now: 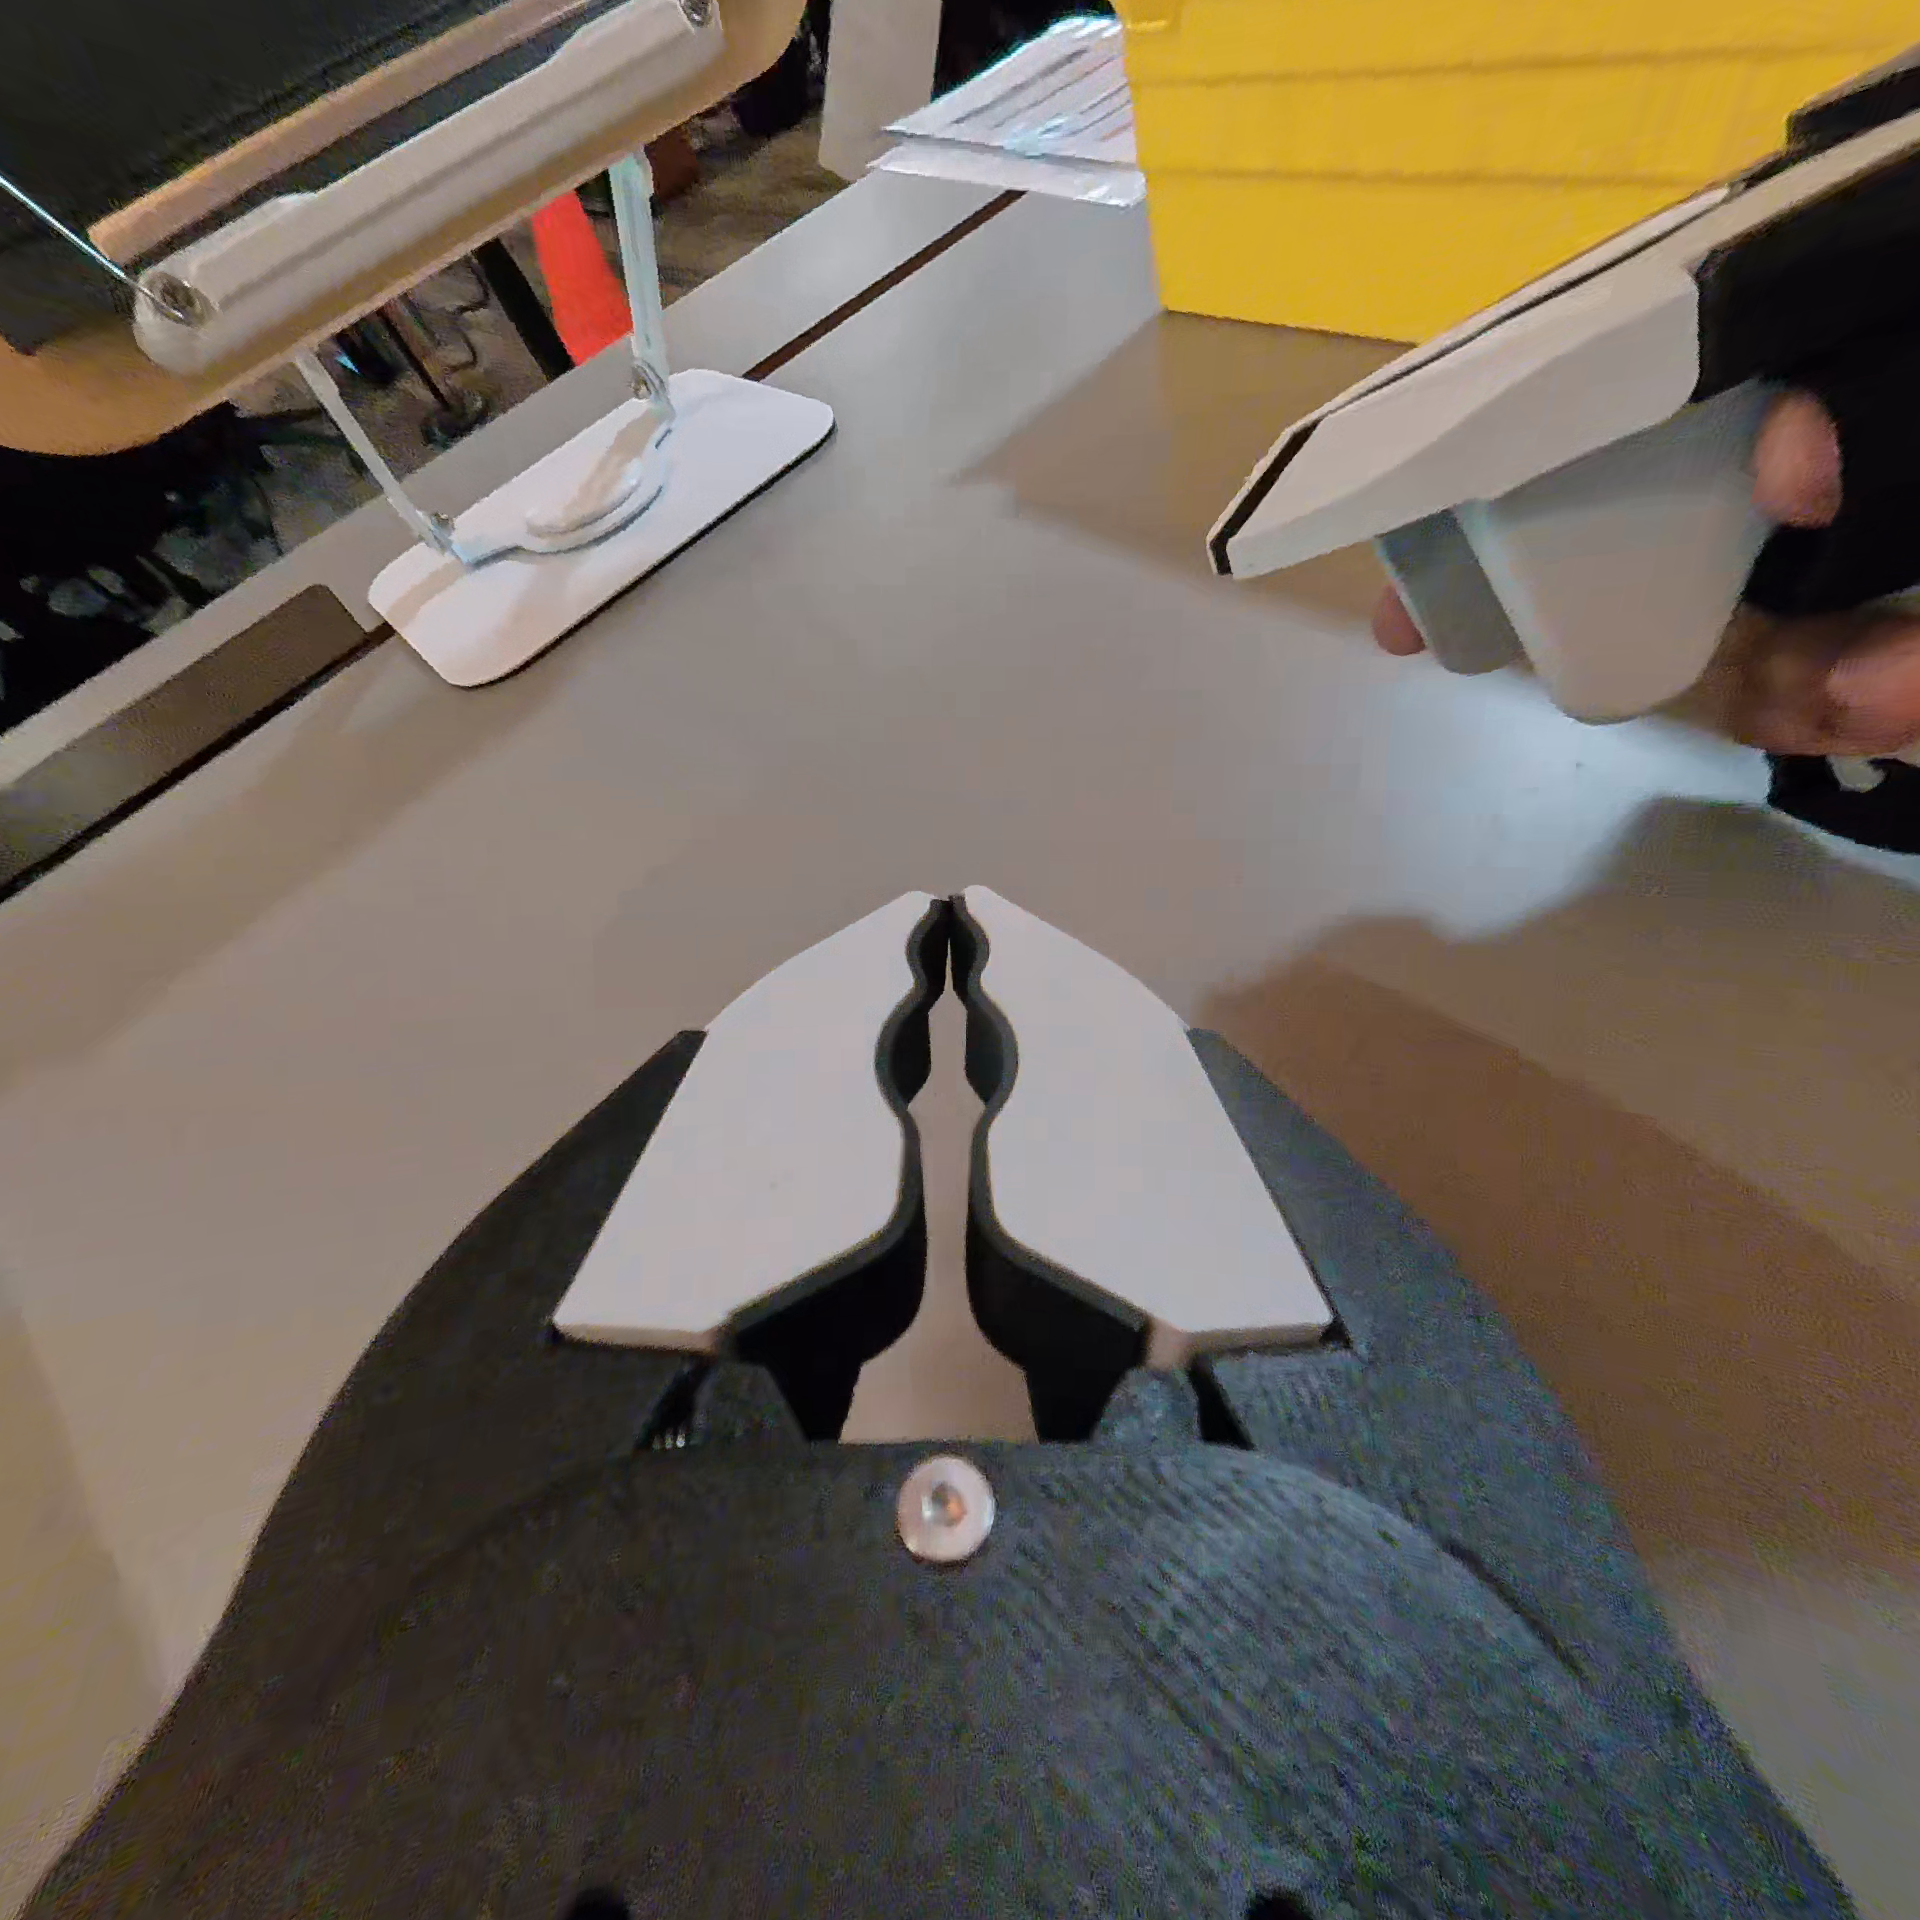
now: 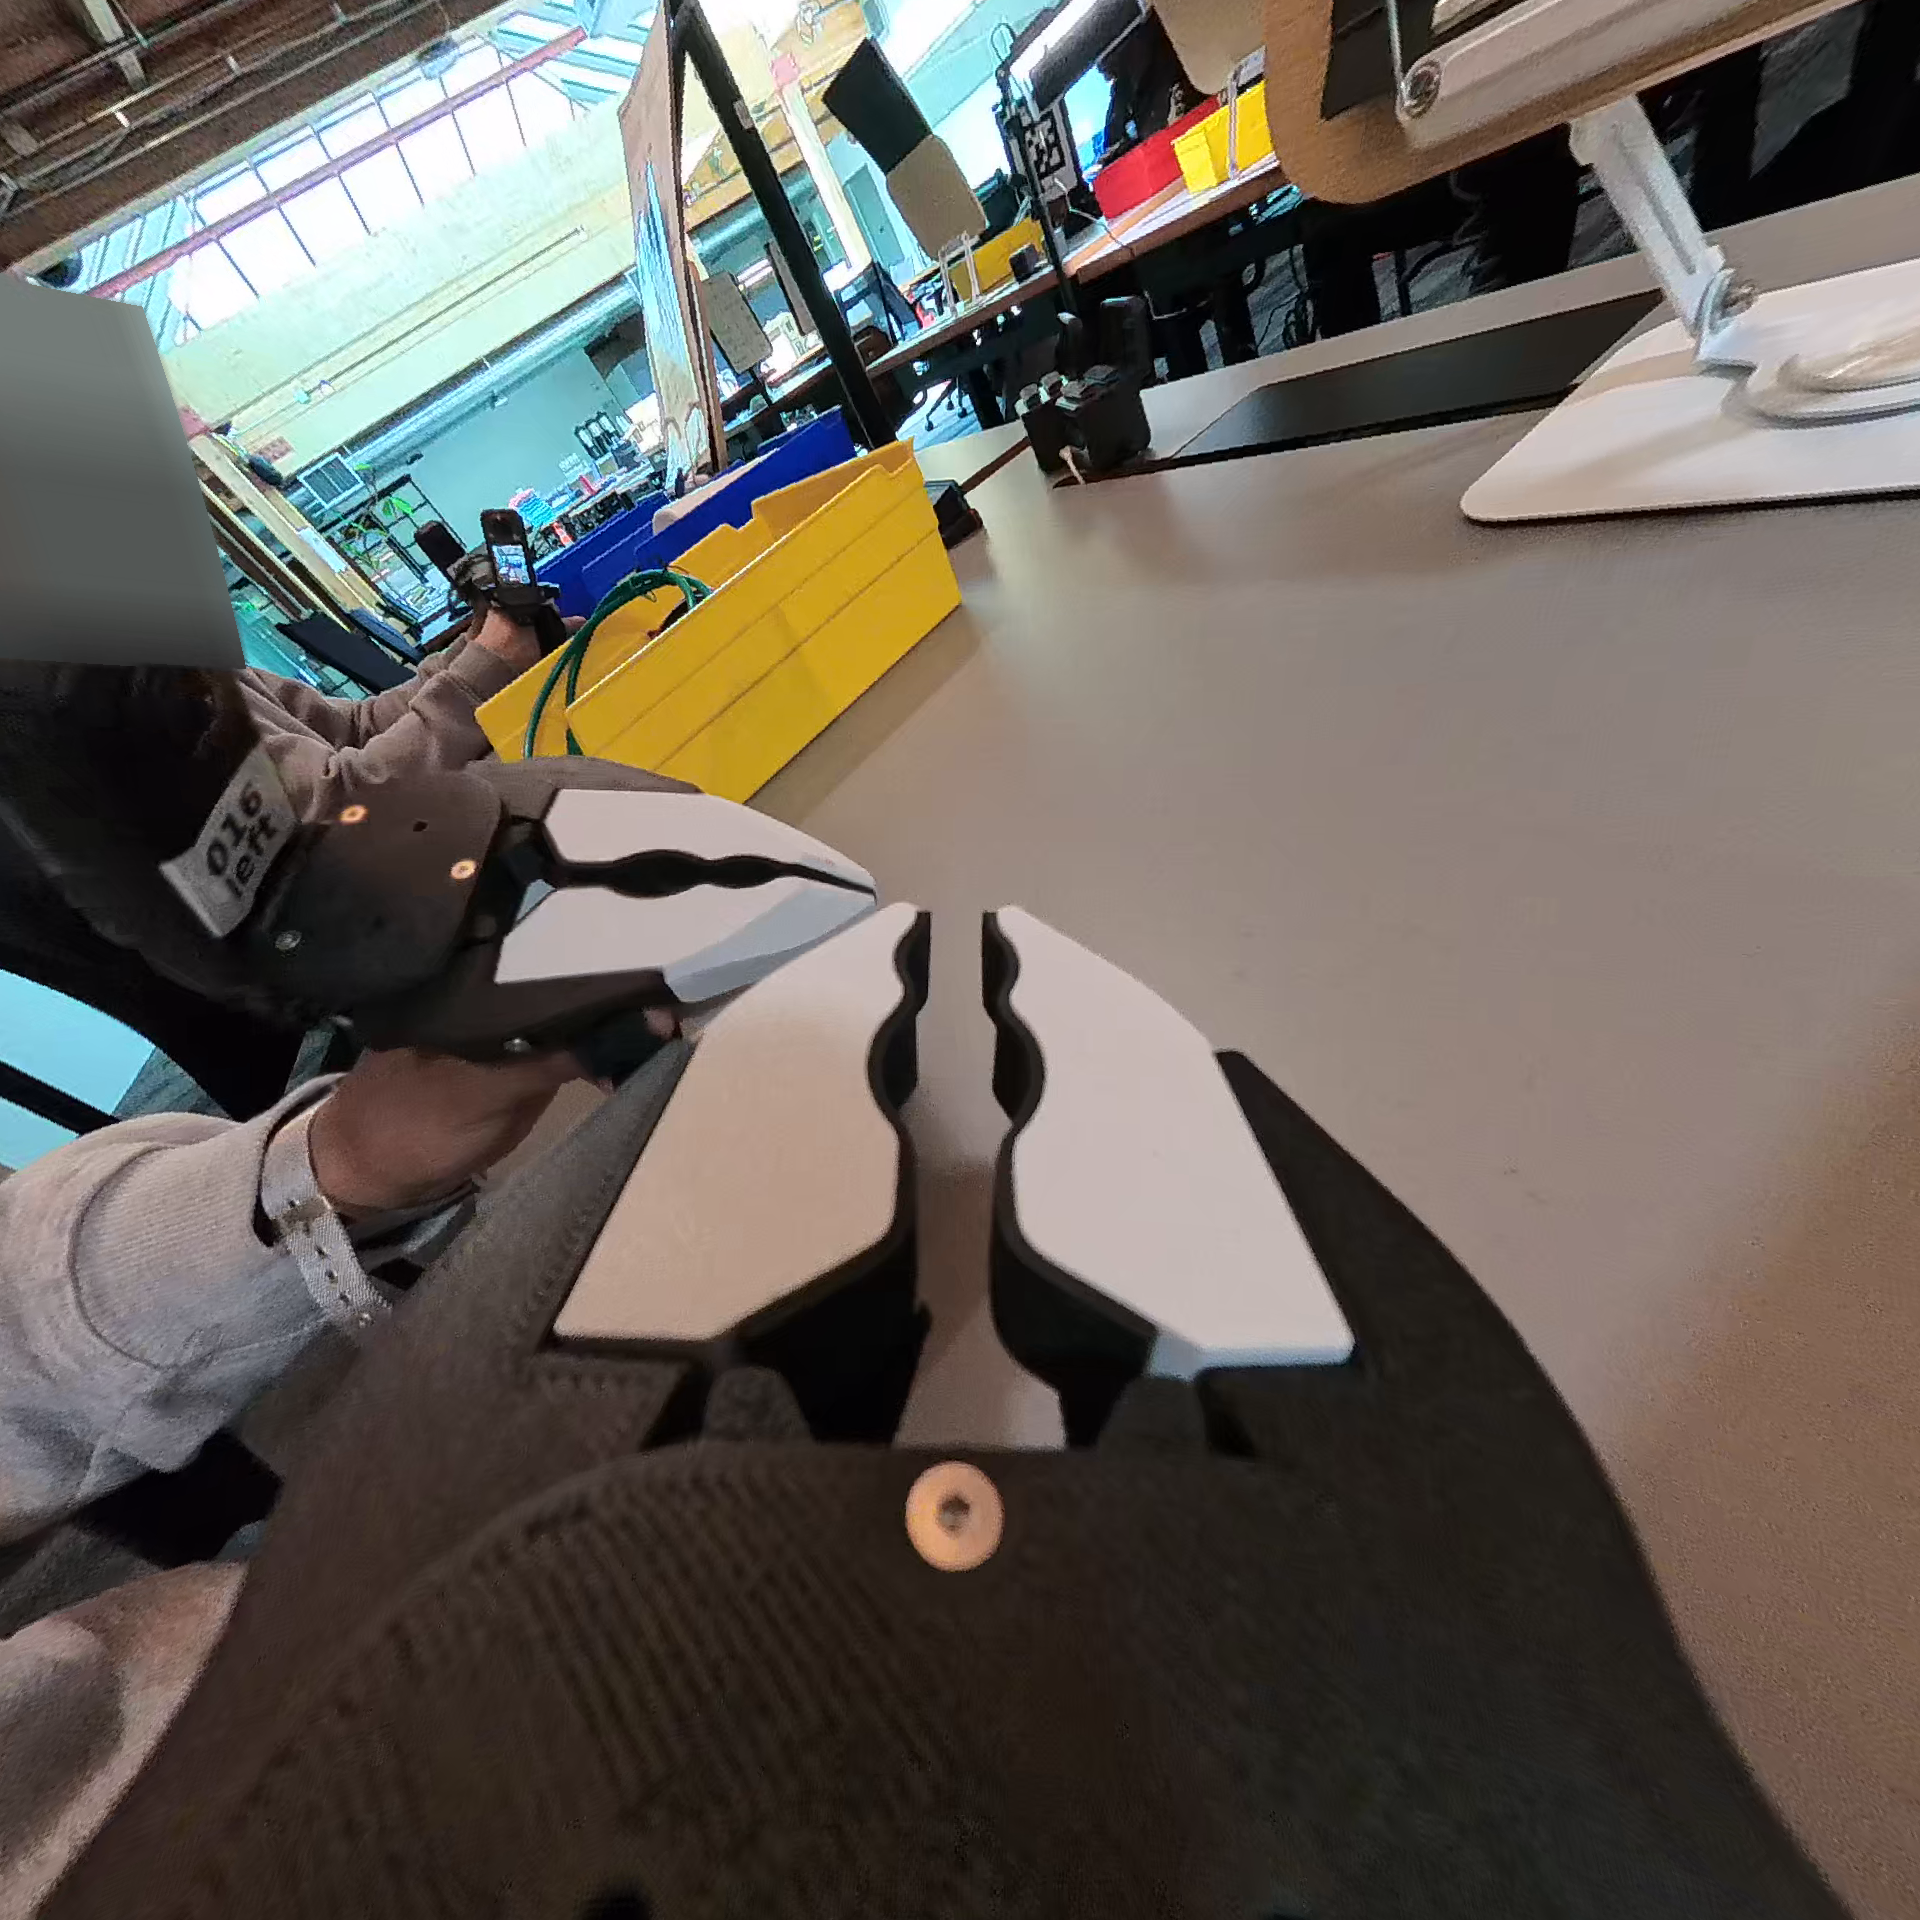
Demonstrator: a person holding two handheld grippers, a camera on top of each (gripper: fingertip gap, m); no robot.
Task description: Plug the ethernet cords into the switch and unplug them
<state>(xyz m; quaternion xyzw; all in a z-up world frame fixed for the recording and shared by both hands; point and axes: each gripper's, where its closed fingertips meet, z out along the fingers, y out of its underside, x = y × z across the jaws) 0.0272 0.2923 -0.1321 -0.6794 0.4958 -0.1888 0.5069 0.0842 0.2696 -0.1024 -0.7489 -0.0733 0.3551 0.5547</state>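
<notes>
Nothing is looking plugged yet: left claw [image 1: 951,914] is hovering pressed together and empty, right claw [image 2: 956,925] slightly spread and empty over the bare bench [image 1: 727,831]; green cord [image 2: 613,634] is lying in the yellow bin [image 2: 790,644], switch not in sight.

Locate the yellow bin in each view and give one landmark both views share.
Left wrist view: yellow bin at top right, at the table's far side.
Right wrist view: yellow bin left of centre, a green cable looping from it.
Shared landmark: the white stand base.
</notes>
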